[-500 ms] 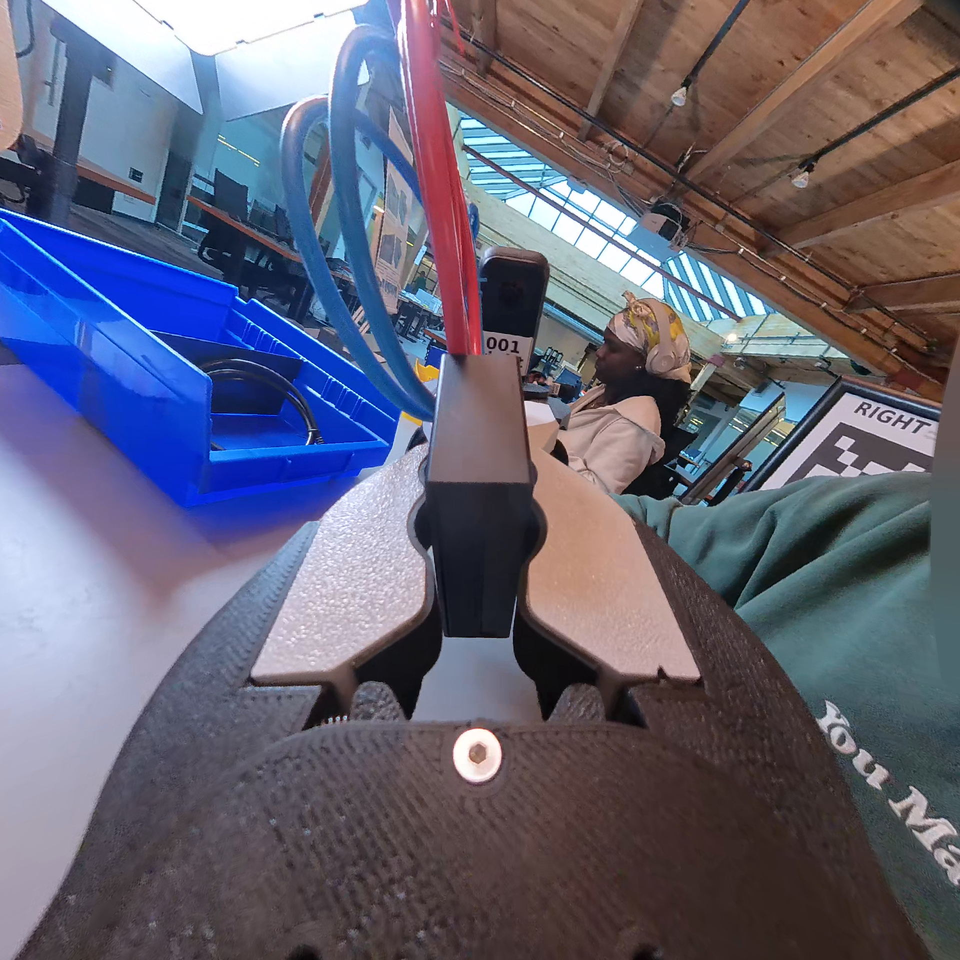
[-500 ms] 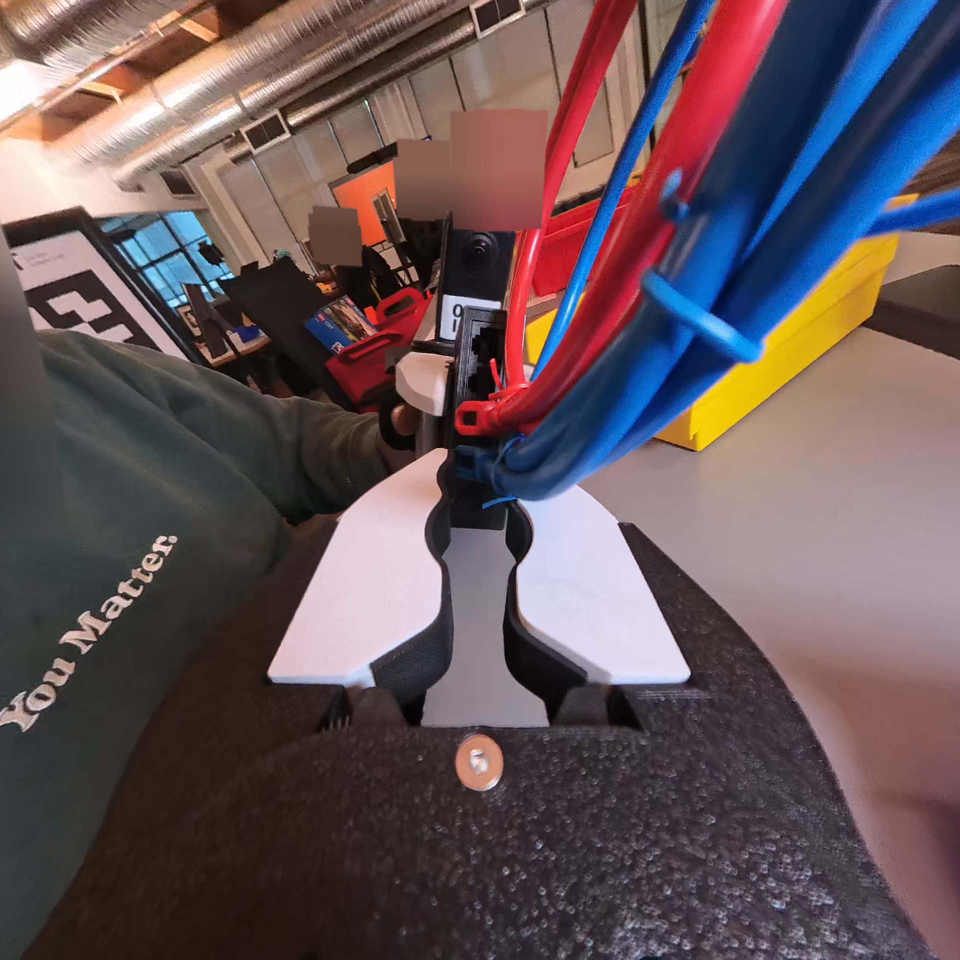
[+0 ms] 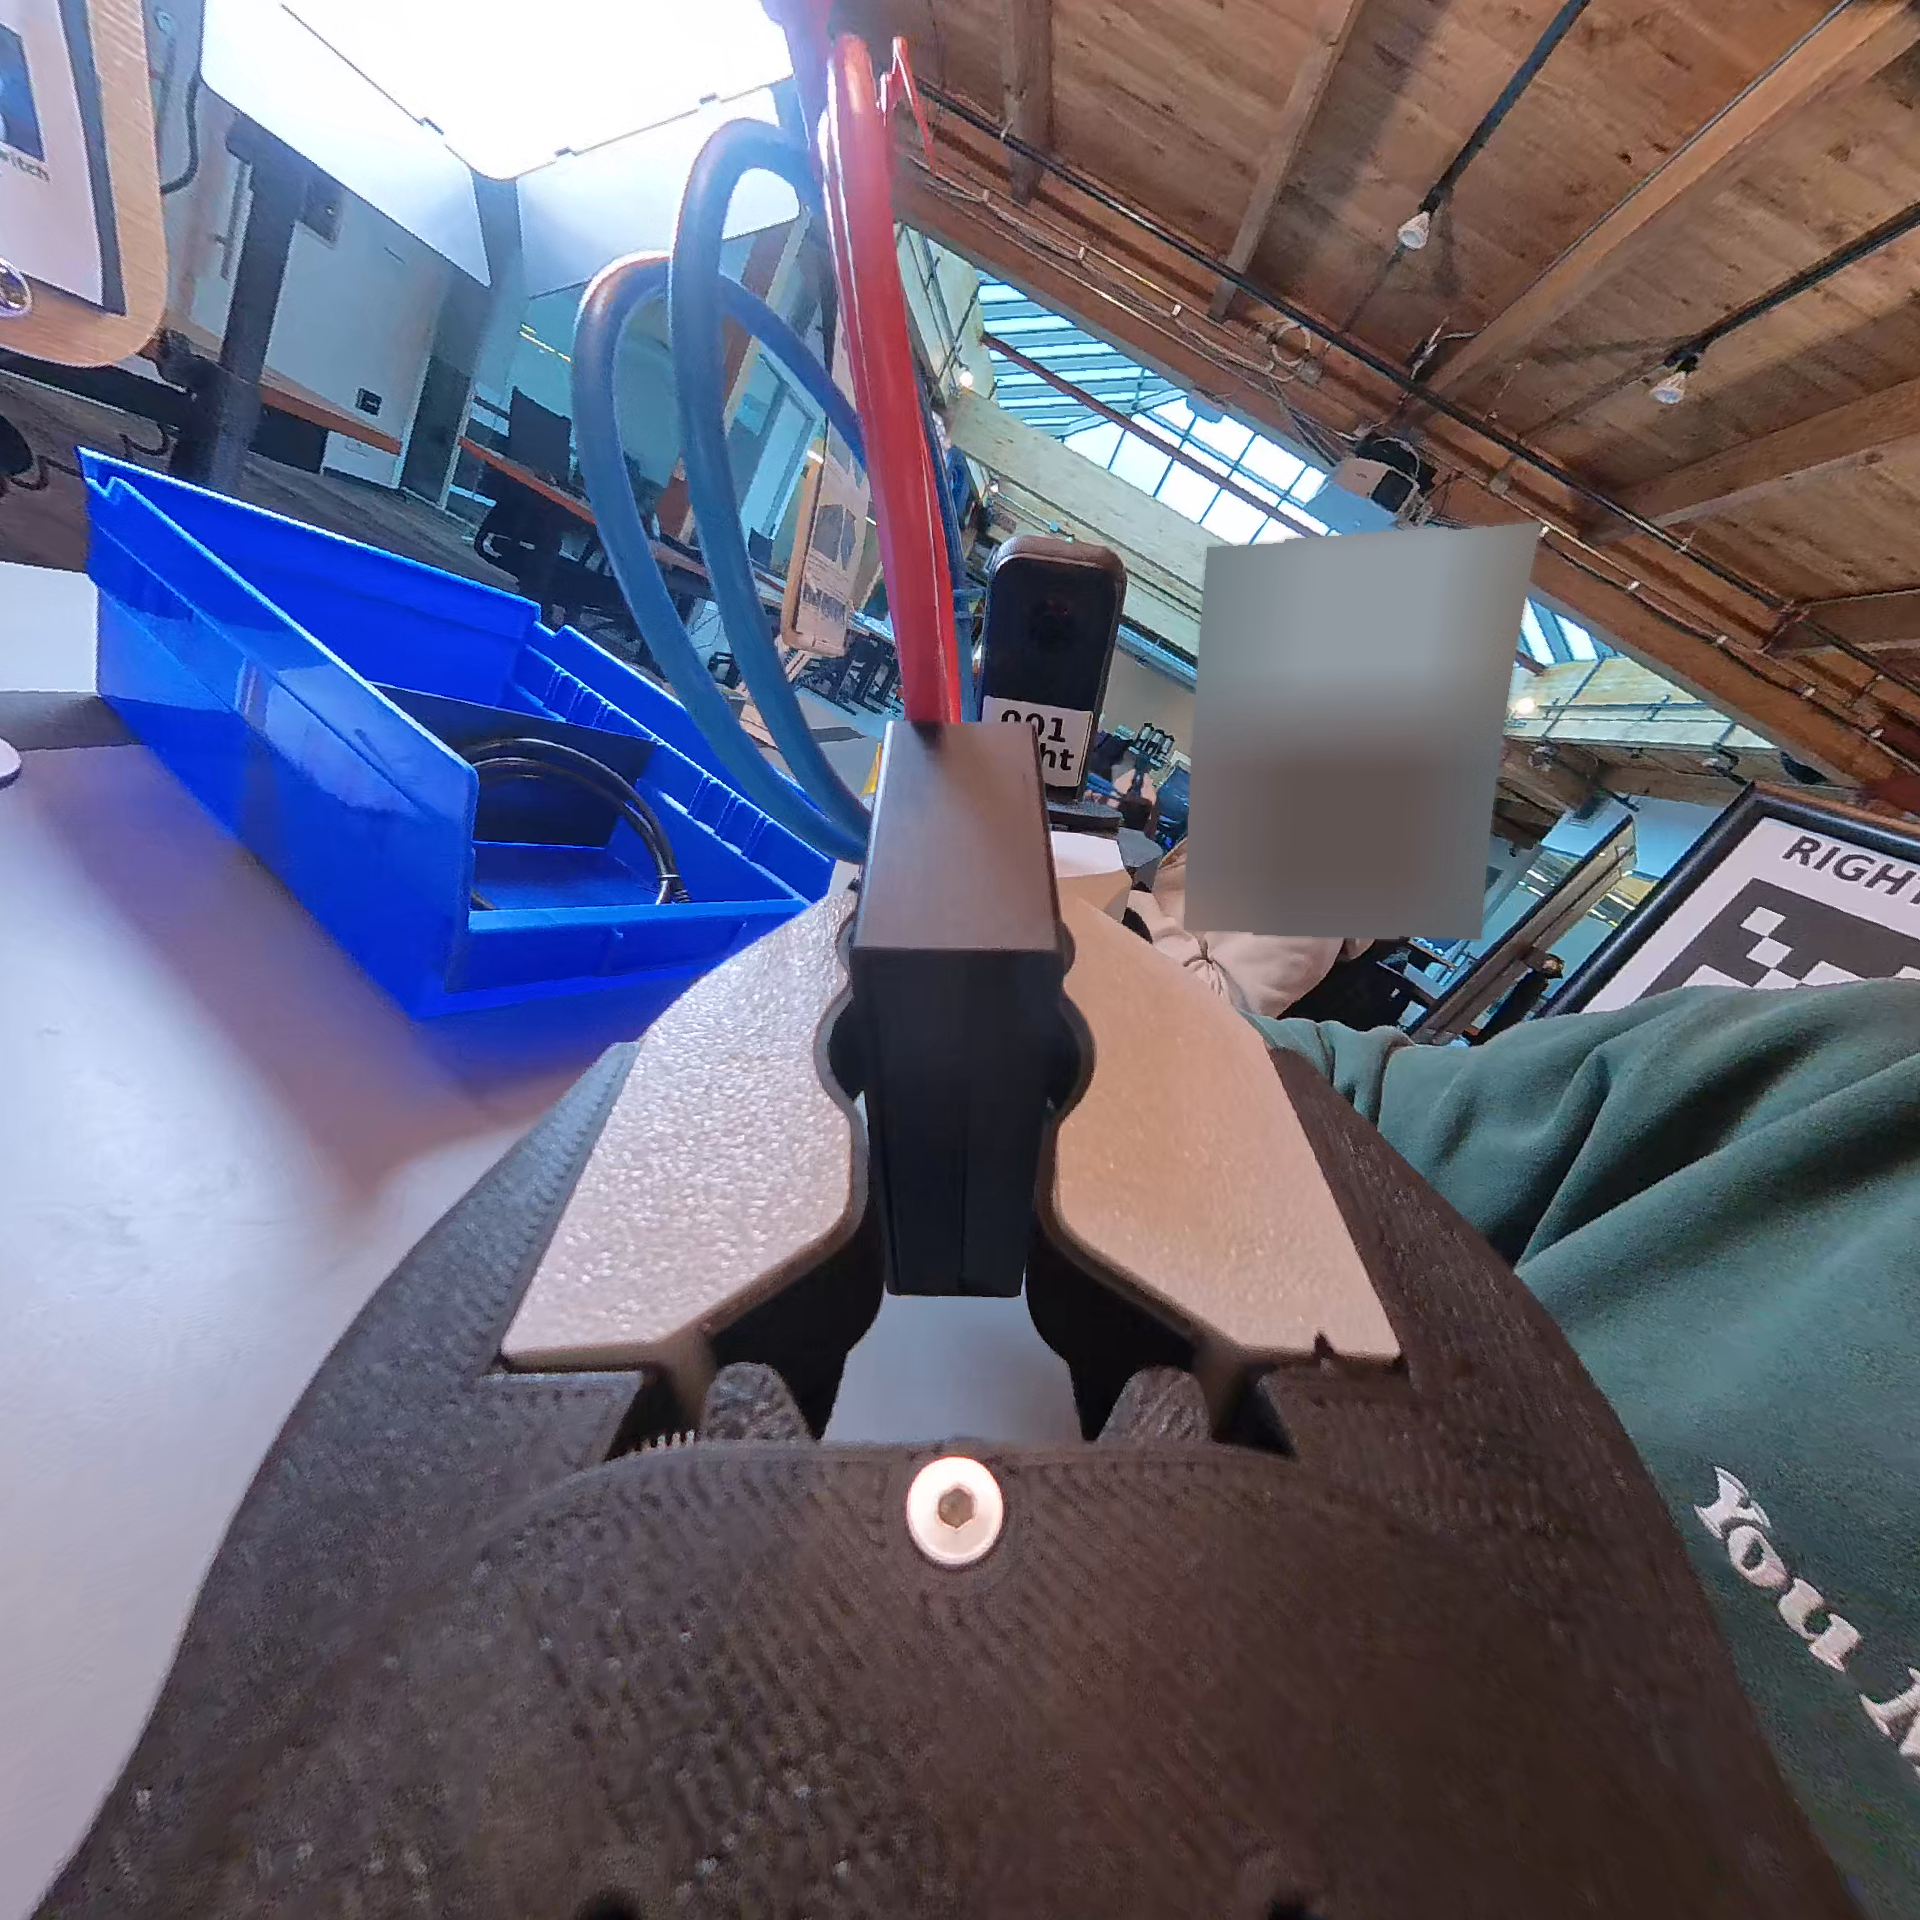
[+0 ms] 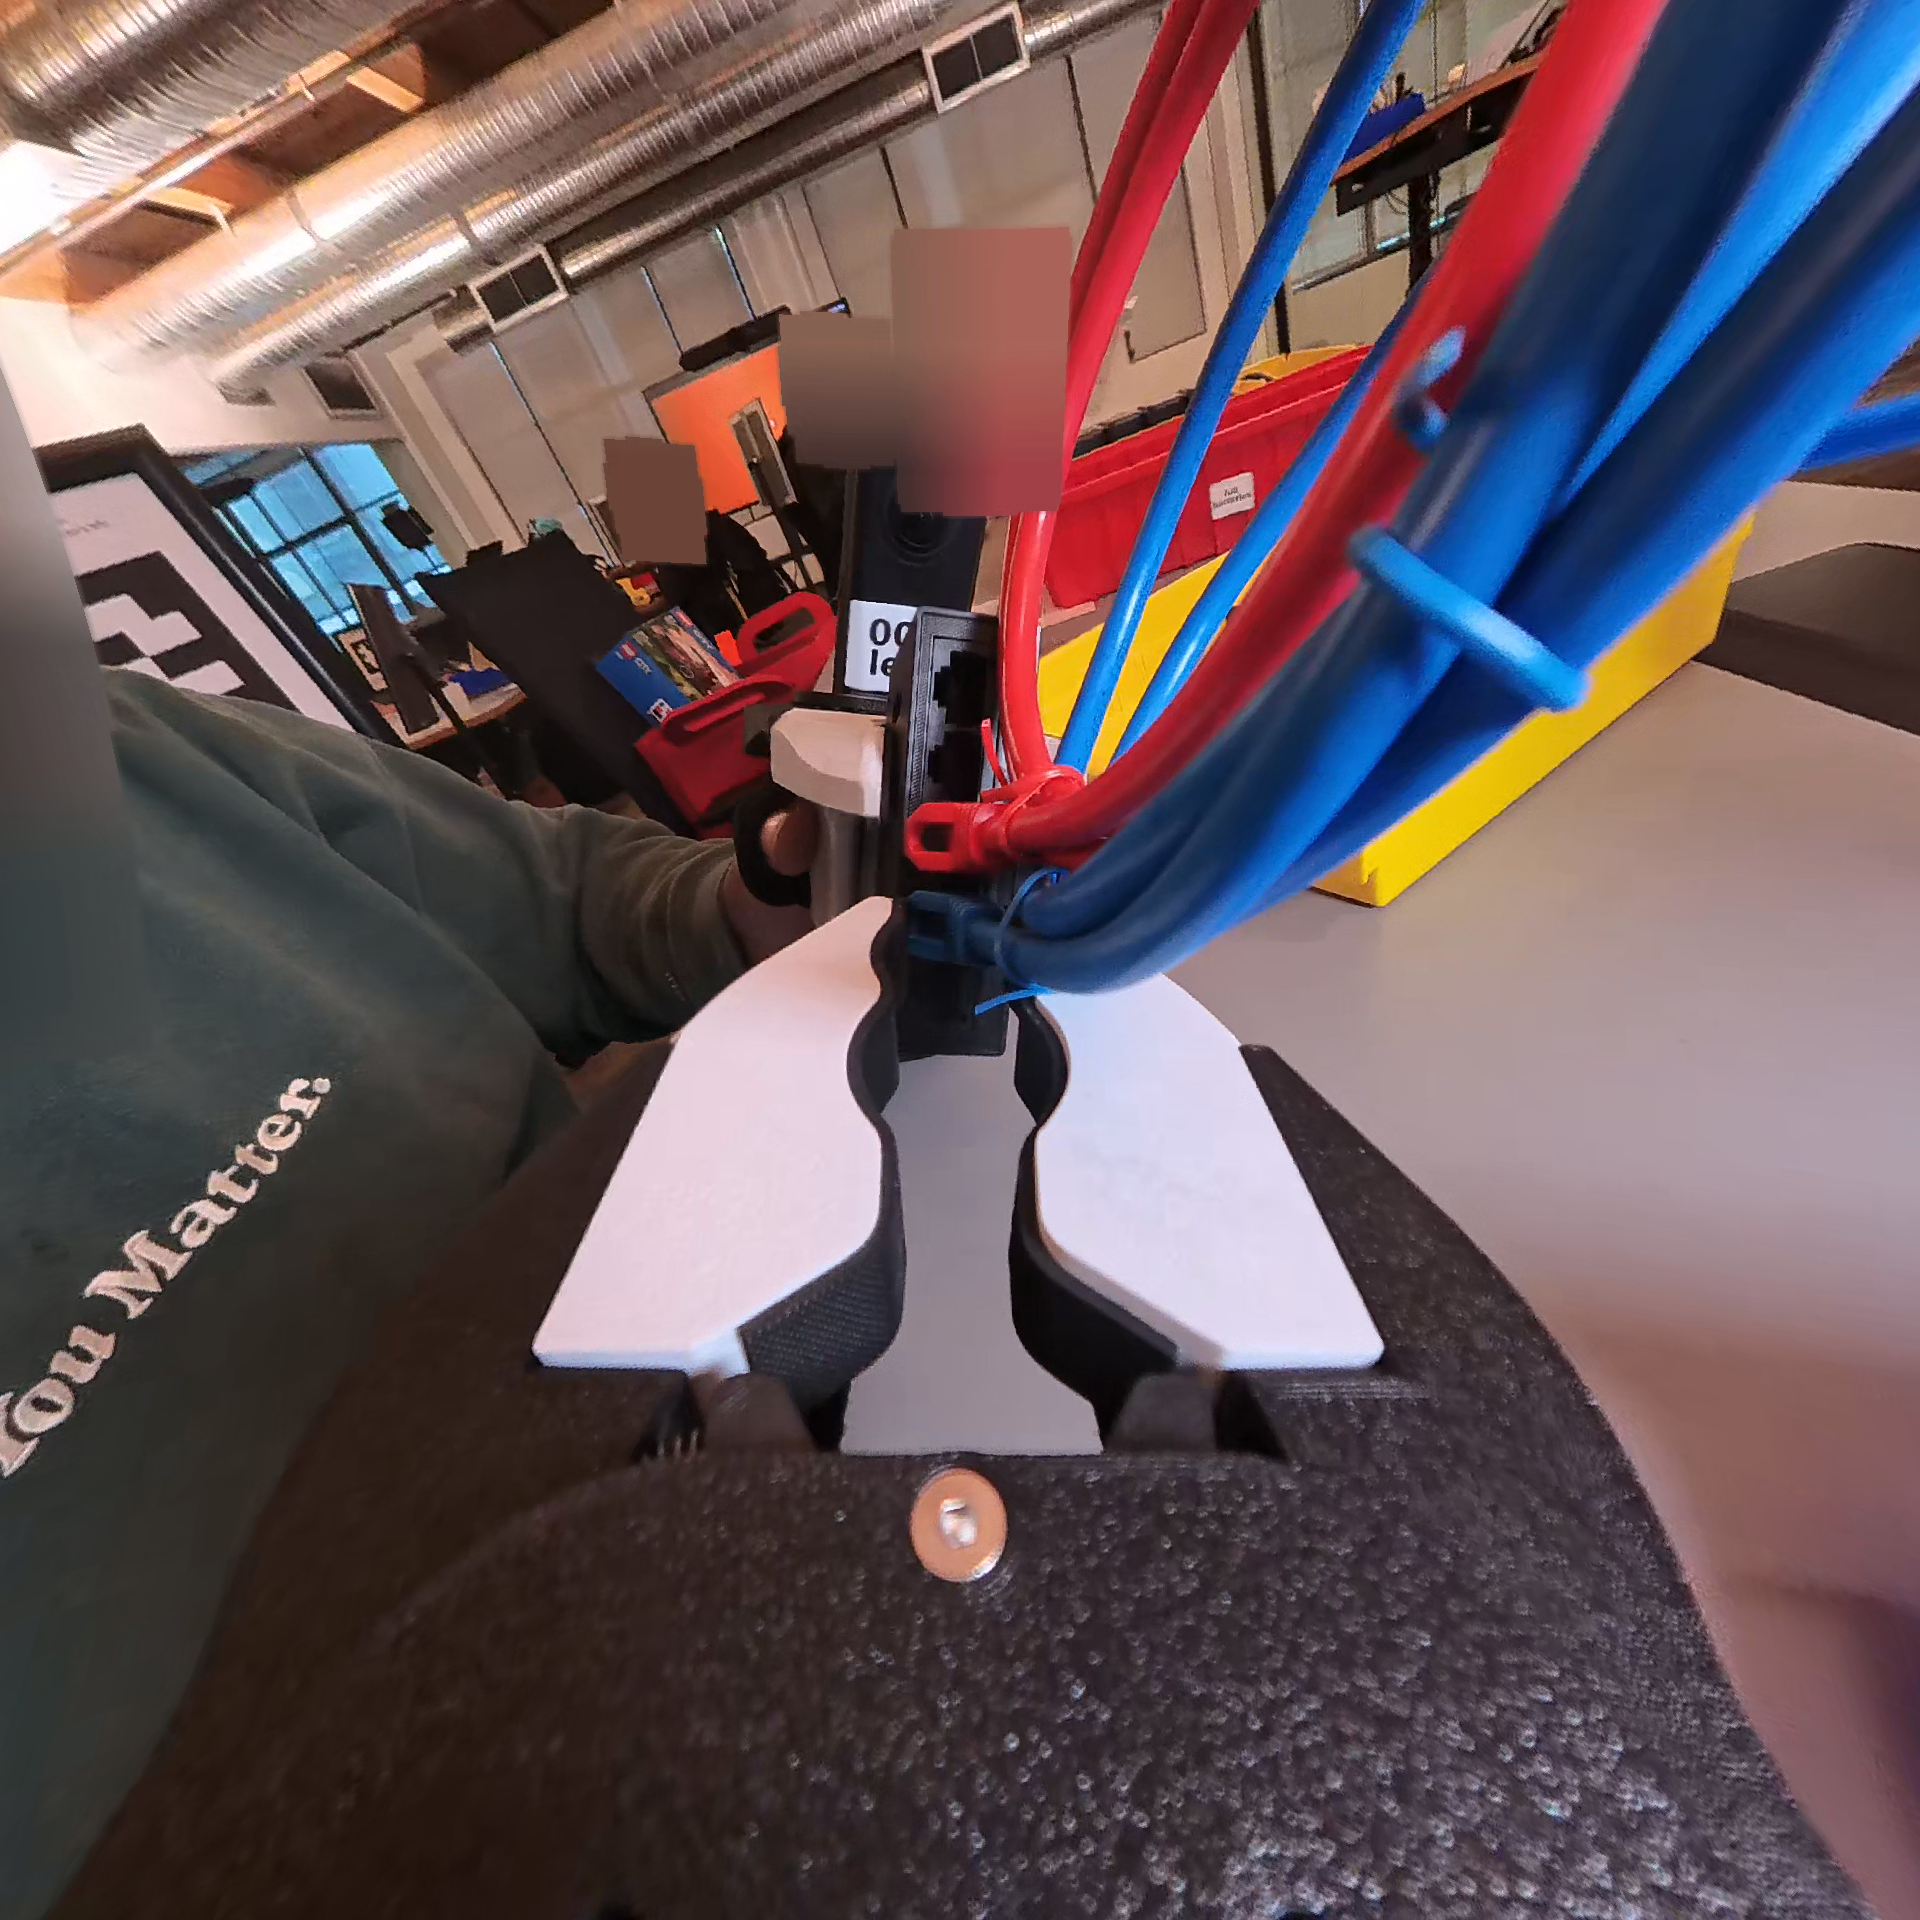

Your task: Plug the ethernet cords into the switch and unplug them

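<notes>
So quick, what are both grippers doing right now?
Left gripper: shut on the black switch.
Right gripper: jaws open, holding nothing, at the switch's end.

Right gripper (image 4: 951, 1049) drawn slightly back from the switch (image 4: 951, 831), gap wider

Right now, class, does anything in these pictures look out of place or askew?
Yes: the switch is not lying flat; the left gripper clamps it edge-up, red cords and blue cords arching overhead.
</notes>
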{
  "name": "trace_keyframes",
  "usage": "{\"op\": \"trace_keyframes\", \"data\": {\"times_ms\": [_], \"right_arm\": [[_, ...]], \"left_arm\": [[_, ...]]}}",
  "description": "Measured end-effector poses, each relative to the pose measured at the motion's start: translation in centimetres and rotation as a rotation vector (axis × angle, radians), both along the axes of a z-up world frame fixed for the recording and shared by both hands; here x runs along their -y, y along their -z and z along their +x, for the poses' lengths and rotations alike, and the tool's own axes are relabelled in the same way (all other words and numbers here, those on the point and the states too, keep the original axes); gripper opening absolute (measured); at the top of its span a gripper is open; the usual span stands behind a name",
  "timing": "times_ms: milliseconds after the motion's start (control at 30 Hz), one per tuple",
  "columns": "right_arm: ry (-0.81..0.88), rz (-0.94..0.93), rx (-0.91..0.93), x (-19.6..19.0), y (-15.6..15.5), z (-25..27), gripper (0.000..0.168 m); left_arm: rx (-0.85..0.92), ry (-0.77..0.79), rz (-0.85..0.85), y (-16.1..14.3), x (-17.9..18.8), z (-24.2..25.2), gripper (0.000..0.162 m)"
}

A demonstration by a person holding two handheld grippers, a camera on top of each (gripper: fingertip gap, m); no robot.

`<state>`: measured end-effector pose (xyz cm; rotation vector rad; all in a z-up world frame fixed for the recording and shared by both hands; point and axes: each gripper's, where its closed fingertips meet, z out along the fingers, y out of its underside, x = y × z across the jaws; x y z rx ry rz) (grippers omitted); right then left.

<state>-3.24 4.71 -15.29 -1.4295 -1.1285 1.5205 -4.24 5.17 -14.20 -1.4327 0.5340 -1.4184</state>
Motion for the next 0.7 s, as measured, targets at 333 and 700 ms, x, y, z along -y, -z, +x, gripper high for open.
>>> {"op": "trace_keyframes", "data": {"times_ms": [333, 700], "right_arm": [[-0.013, -0.034, -0.022, 0.1, 0.0, -0.1, 0.019], [-0.017, -0.078, -0.067, 0.2, -0.7, -0.2, 0.019]], "left_arm": [[0.0, -0.012, 0.012, -0.1, -0.1, -0.1, 0.03], [0.006, -0.014, 0.029, -0.5, 0.1, -0.2, 0.03]]}}
